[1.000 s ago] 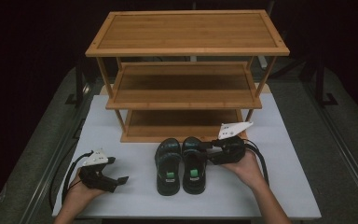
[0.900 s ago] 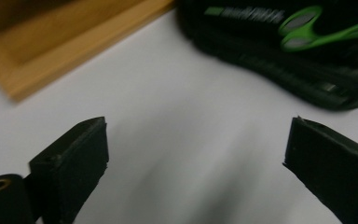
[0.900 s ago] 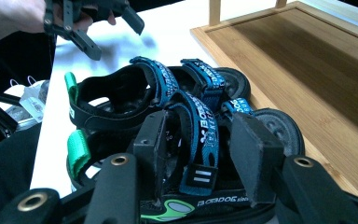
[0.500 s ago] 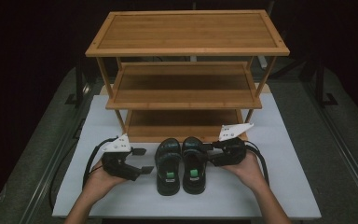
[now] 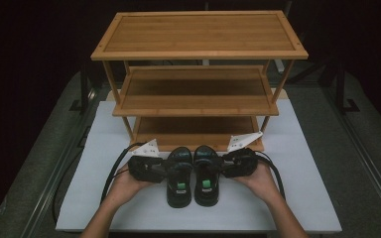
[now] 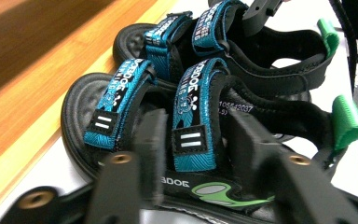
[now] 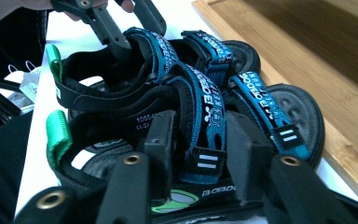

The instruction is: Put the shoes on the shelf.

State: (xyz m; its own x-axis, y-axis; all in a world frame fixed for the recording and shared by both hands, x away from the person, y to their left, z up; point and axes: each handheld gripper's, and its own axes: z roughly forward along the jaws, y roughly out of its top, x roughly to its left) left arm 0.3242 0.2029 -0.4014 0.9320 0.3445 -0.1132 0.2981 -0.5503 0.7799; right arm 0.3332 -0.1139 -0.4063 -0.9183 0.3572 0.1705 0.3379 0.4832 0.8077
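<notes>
A: High view: both sandals, the left sandal [image 5: 179, 179] and right sandal [image 5: 206, 176], sit on the table [image 5: 307, 198] before the empty shelf [image 5: 198, 94].

B: The left gripper [image 6: 193, 140] has just been closing around a strap; the right gripper [image 7: 198, 140] too. No lifting yet.

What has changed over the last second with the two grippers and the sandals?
The left gripper moved in from the table's left edge to the left sandal; its jaws have just been closing around that sandal's blue strap. The right gripper, already at the right sandal, has closed a little further over its strap. Both sandals and the wooden shelf stayed put.
</notes>
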